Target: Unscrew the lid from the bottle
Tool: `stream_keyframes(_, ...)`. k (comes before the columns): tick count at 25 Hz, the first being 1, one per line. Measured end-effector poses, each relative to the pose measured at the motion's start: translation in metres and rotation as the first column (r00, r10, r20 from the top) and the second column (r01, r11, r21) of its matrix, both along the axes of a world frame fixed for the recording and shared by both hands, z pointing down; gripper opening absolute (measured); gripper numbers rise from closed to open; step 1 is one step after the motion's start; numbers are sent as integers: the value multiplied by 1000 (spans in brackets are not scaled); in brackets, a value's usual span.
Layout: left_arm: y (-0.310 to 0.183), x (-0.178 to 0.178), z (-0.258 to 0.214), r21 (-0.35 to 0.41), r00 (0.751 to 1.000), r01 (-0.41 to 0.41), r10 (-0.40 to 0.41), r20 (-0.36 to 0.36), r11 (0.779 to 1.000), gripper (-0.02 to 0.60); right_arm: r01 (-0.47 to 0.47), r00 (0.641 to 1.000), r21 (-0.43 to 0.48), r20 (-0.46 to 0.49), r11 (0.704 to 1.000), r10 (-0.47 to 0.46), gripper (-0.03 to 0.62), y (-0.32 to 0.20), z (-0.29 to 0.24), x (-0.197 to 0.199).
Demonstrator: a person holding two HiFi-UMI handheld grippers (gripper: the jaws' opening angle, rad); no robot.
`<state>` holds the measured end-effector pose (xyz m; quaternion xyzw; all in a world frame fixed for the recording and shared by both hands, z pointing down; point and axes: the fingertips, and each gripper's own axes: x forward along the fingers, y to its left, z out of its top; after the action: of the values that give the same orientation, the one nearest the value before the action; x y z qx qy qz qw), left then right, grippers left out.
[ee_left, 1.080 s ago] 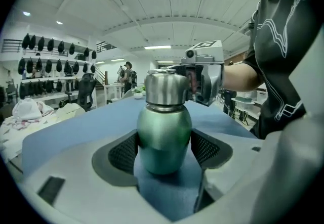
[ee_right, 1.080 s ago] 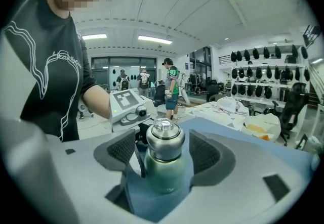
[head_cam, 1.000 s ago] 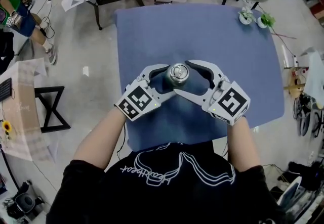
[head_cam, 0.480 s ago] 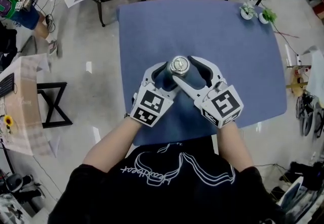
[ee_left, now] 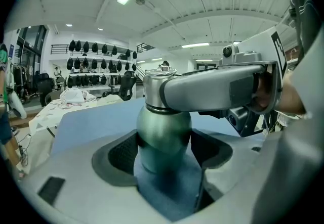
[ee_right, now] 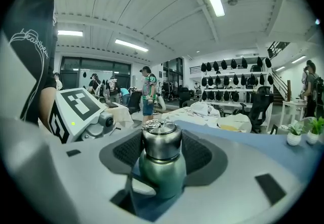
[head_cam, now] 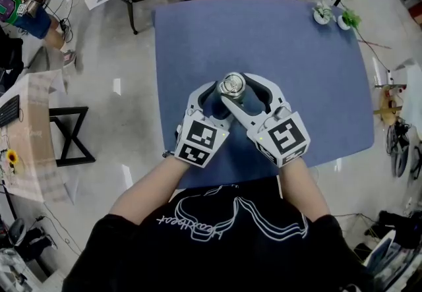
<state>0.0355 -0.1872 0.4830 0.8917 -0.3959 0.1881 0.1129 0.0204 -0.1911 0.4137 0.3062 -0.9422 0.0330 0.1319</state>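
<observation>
Bottle (ee_left: 163,132), upright near the middle of the blue tabletop (head_cam: 264,33), is clamped at its body by the left gripper (ee_left: 162,160), while the right gripper's (ee_right: 161,157) jaws have just been closed onto the lid (ee_right: 161,139), so unscrewing can likely be started.

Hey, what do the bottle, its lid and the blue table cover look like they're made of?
The bottle: likely metal with a satin green coat, going by its soft, blurred sheen. The lid: bare steel by its look, silvery with sharp highlights. The table cover: probably fabric or felt, matte blue with no glare.
</observation>
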Motion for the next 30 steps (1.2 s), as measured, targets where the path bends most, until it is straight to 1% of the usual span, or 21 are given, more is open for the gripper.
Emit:
stream_keyframes(3, 0, 0, -1, 6, 1000, -19, 19, -5, 1000, 331, 20, 1000, -5, -6, 1000, -20, 245, 0, 0, 0)
stream_keyframes(8, -1, -1, -2, 23, 997, -75, 75, -15, 997, 331, 61, 998, -33, 3, 998, -61, 245, -1, -1, -1)
stream_keyframes(12, -1, -1, -1, 33, 989, -144, 145, -16, 989, 331, 118, 993, -43, -8, 992, -118, 245, 0, 1, 0)
stream_keyframes(15, -2, -1, 0, 34, 977, -214, 215, -6, 976, 331, 162, 987, -51, -12, 985, -163, 245, -1, 1, 0)
stream_keyframes(18, -4, -1, 0, 27, 950, -311, 311, 4, 950, 330, 208, 978, -74, -16, 975, -210, 244, -3, 2, 1)
stream_keyframes(22, -6, -2, -1, 22, 903, -430, 430, 6, 903, 331, 266, 962, -87, -34, 960, -270, 244, -6, 1, -1)
stream_keyframes(26, -8, -2, 0, 20, 858, -514, 514, 8, 857, 331, 313, 946, -96, -59, 945, -319, 244, -8, 2, -1)
stream_keyframes(30, -7, -1, 0, 28, 817, -577, 577, 7, 816, 331, 353, 930, -109, -65, 929, -361, 244, -8, 3, -1)
